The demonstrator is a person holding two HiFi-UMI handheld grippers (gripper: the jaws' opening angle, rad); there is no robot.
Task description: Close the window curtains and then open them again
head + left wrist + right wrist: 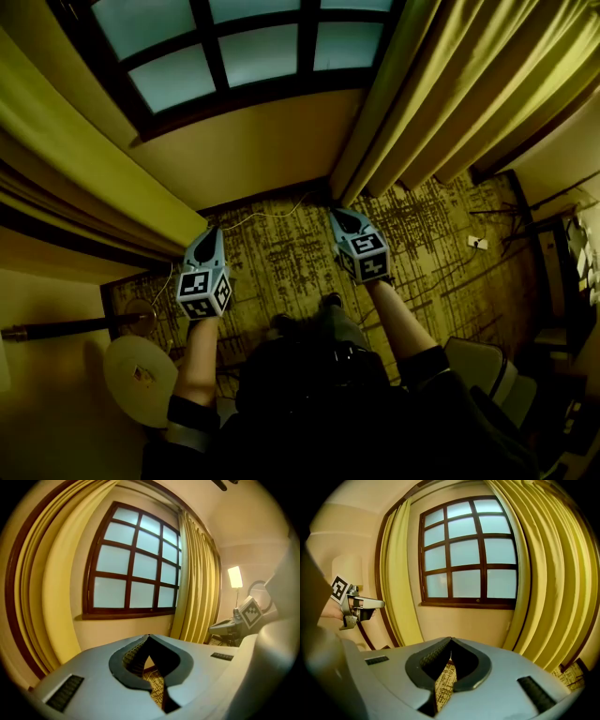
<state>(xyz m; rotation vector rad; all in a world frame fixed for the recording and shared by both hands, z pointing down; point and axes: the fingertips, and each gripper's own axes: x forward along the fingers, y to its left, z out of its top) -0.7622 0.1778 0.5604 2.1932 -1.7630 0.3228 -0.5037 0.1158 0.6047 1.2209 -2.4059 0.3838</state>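
Bare window point(253, 56); left curtain point(84, 178) and right curtain point(441, 94) bunched at window's sides. Below window, left gripper point(213, 231) and right gripper point(343, 217), jaws pressed together, empty. Looks either unstarted or already finished.

Grey left tongs point(214, 230) and right tongs point(337, 216) bear black-white marker cubes point(204, 292).

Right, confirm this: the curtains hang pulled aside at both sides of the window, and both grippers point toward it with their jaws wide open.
Wrong on the jaws: the left gripper and right gripper are both shut, tips together on nothing, as the left and right gripper views show. The curtains do hang aside at both sides of the window, both grippers pointing toward it.
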